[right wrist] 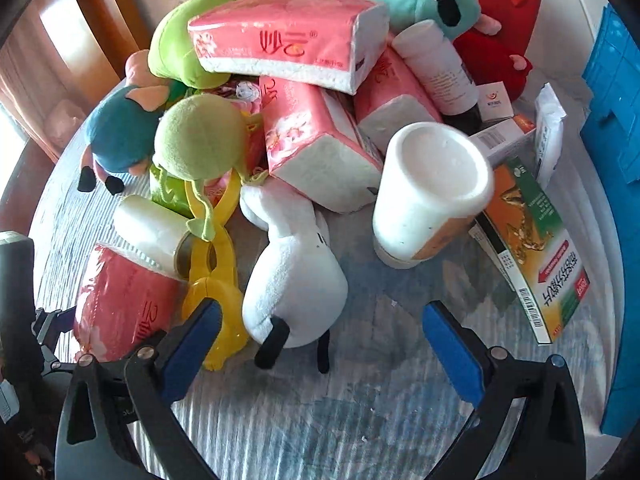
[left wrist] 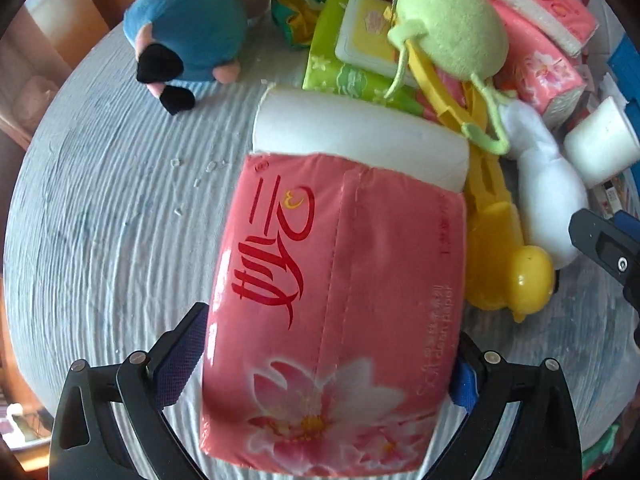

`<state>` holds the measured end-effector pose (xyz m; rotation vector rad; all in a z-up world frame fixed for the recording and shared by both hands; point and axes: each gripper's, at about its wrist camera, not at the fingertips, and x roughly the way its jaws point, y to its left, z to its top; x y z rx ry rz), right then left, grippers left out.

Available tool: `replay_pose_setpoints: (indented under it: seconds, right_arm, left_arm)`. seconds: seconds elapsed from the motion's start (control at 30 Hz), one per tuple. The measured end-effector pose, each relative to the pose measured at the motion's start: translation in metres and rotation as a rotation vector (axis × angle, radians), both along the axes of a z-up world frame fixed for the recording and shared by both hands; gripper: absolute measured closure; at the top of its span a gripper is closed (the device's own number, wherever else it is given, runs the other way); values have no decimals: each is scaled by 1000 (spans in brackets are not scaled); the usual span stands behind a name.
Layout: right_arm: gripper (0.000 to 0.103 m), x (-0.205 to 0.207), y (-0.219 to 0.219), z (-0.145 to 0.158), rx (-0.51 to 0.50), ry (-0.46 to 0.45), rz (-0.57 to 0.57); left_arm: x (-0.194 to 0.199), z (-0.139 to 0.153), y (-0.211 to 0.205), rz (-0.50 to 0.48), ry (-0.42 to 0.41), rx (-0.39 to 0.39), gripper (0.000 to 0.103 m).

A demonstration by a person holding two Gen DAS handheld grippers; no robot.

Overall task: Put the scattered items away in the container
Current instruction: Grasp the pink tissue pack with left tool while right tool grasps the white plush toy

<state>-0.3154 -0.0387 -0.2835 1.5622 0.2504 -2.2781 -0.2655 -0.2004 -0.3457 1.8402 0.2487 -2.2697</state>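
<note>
A pink tissue pack [left wrist: 332,300] lies on the ribbed pale tablecloth, and a white paper roll [left wrist: 360,136] leans on its far end. My left gripper [left wrist: 330,324] points down over it, open wide. The pack fills the gap between its fingers and keeps its shape. In the right wrist view the same pack [right wrist: 120,304] sits at the lower left. My right gripper [right wrist: 322,310] stands open above the cloth. The black feet of a white plush toy [right wrist: 296,280] lie between its fingertips, untouched. The blue crate [right wrist: 616,120] stands along the right edge.
A heap fills the far half of the table: more pink tissue packs [right wrist: 288,40], a green plush ball [right wrist: 200,136], a blue plush [left wrist: 188,28], yellow plastic tongs [right wrist: 212,264], a white foam cup [right wrist: 432,184] and an orange-green box [right wrist: 532,248]. Bare cloth [right wrist: 360,400] lies near me.
</note>
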Motion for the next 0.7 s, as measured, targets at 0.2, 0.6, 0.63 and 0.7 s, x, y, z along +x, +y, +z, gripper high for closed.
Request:
replay_pose_setpoints:
  seconds: [0.2, 0.6, 0.63, 0.7]
  right_arm:
    - [24, -7, -12, -25, 7, -47, -2]
    - [43, -9, -7, -35, -27, -56, -2]
    - [43, -9, -7, -37, -25, -54, -1]
    - [45, -6, -7, -36, -17, -43, 5]
  left_arm:
    - [1, 1, 2, -50, 51, 0, 0]
    - [-3, 13, 6, -27, 85, -36, 19]
    - [-2, 15, 7, -28, 87, -50, 19]
    - [1, 19, 8, -28, 94, -81, 20]
